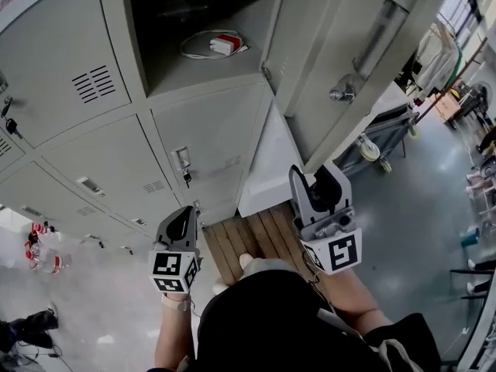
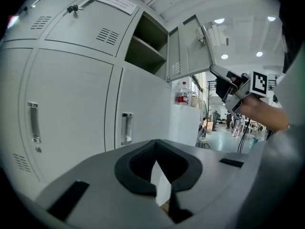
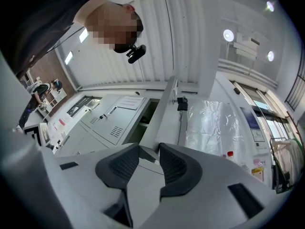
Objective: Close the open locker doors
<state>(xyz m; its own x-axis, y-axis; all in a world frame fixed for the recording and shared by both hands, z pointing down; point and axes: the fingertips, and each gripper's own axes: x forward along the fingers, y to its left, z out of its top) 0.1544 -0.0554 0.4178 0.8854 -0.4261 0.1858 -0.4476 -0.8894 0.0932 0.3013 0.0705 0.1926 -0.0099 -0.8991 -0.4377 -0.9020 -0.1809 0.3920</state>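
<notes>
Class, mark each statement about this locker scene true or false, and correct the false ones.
1. One locker door stands open. True.
2. The open locker is empty. False: a white cable and a red-and-white item lie on its shelf.
3. The left gripper is shut. True.
4. The right gripper clamps the door's handle. False: its jaws stand apart and press on nothing, and the handle lies well clear of them.
</notes>
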